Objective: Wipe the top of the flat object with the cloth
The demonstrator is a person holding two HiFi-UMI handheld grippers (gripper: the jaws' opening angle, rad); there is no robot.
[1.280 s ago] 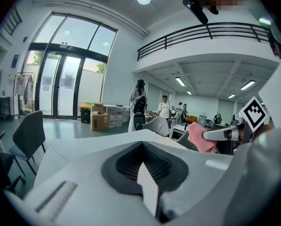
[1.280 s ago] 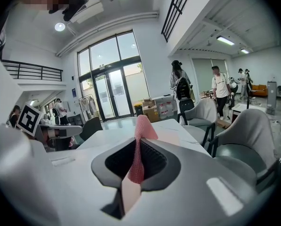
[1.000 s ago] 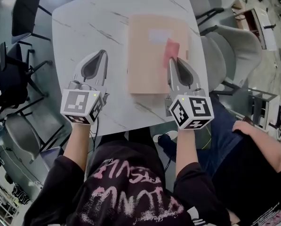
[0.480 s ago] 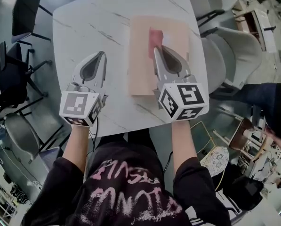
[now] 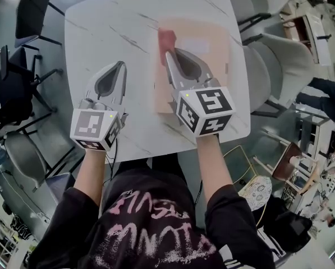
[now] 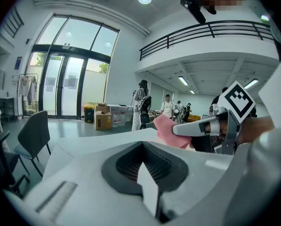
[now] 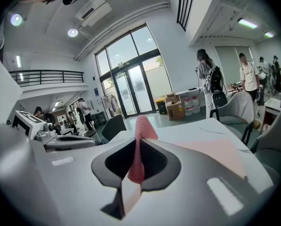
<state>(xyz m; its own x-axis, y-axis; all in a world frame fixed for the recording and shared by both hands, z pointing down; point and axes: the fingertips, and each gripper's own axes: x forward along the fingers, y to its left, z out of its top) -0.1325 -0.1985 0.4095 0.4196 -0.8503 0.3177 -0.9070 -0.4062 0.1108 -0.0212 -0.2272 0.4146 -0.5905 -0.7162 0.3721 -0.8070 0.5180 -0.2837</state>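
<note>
As our right claw grips the pink fabric cloth at the far-left corner of the flat peach rectangular board, the rest of its top lies rightward and nearer us, with our left claw clenched empty beside it.

The right tongs hide much of the cloth and part of the flat object.
</note>
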